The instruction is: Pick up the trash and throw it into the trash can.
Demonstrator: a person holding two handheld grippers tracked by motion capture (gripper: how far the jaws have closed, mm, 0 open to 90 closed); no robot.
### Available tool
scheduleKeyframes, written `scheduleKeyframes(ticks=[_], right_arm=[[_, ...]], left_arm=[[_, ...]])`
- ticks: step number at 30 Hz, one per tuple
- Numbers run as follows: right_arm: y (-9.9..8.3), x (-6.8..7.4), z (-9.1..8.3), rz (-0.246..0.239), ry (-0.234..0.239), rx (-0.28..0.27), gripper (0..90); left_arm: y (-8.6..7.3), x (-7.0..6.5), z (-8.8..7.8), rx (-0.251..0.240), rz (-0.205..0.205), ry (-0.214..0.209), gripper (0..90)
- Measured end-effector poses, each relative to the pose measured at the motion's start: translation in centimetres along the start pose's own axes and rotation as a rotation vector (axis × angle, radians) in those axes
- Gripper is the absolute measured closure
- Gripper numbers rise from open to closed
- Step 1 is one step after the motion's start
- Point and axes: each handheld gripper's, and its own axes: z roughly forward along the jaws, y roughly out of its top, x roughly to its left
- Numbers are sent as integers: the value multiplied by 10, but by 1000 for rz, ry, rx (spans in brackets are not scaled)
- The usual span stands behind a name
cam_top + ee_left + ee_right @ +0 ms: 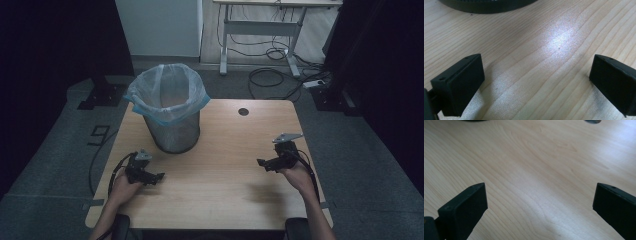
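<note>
Both hands sit low in the frame; left gripper (159, 176) and right gripper (262, 162) gape wide, holding nothing. Bin (170, 107) stands upper left, nearer the left gripper

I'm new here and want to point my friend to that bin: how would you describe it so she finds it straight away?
Start from the wooden table in the middle of the dark room. On its far left part stands a round dark mesh bin. Nothing else there is tall, and a clear bag with a blue edge is folded over its rim.
</note>
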Motion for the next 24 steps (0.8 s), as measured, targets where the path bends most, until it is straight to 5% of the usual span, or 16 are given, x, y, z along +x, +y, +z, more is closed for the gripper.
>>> scheduleKeyframes(ticks=[24], right_arm=[[-63,16,40,49,25,19,0]], left_arm=[[0,0,0,-1,-1,0,0]])
